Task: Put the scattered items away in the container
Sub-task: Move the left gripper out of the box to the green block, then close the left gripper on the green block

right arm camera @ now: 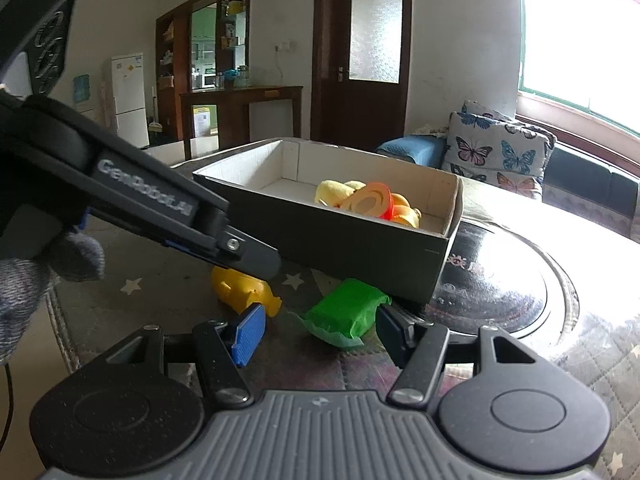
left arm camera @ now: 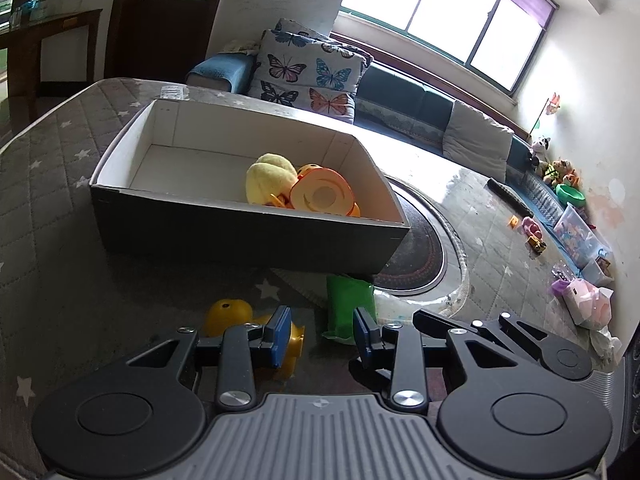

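Observation:
A dark box (left arm camera: 224,236) with a white inside stands on the table and holds a yellow plush (left arm camera: 266,178) and an orange toy (left arm camera: 322,196); it also shows in the right wrist view (right arm camera: 352,248). In front of it lie a yellow toy (left arm camera: 228,316) (right arm camera: 244,290) and a green packet (left arm camera: 350,306) (right arm camera: 346,310). My left gripper (left arm camera: 322,336) is open, between the yellow toy and the packet, just above them. My right gripper (right arm camera: 316,334) is open, close to the packet's near end. The left gripper's body (right arm camera: 160,204) crosses the right wrist view.
The table has a grey quilted star cover (left arm camera: 48,184) and a round black glass centre (right arm camera: 496,280). A sofa with butterfly cushions (left arm camera: 308,72) stands behind. Toys and a clear bin (left arm camera: 576,232) lie on the floor at right.

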`<state>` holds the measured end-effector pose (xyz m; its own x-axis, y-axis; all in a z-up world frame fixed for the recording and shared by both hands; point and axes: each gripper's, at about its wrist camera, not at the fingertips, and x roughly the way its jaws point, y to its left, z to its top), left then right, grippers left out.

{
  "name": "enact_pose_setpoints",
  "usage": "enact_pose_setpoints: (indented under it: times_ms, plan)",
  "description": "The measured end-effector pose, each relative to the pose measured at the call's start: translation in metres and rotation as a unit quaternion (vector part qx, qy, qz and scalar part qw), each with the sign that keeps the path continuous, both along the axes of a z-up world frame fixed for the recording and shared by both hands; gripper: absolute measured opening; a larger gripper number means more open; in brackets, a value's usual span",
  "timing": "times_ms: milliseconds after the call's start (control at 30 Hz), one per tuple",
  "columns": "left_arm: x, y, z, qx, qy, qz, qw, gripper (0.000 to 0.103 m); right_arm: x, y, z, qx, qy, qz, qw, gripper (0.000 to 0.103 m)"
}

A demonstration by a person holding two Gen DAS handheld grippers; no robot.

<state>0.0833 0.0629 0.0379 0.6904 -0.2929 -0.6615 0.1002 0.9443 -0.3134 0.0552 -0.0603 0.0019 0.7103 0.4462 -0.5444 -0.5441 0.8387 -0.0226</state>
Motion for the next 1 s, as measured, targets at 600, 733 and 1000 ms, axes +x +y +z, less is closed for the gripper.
enact_pose_setpoints:
  times_ms: [600, 733, 1000]
  plan:
    - [0.024, 0.002, -0.004, -0.016, 0.008, -0.001, 0.9998, 0.037, 0.029, 0.01, -0.021, -0.012, 0.033, -0.027, 0.999, 0.062]
    - [0.031, -0.002, -0.005, -0.017, 0.013, -0.007, 0.9997, 0.037, 0.032, 0.006, -0.022, -0.02, 0.035, -0.031, 0.999, 0.062]
    - [0.044, -0.011, -0.009, -0.027, 0.025, -0.02, 0.9991, 0.037, 0.031, -0.009, -0.011, -0.044, 0.027, -0.038, 0.998, 0.062]
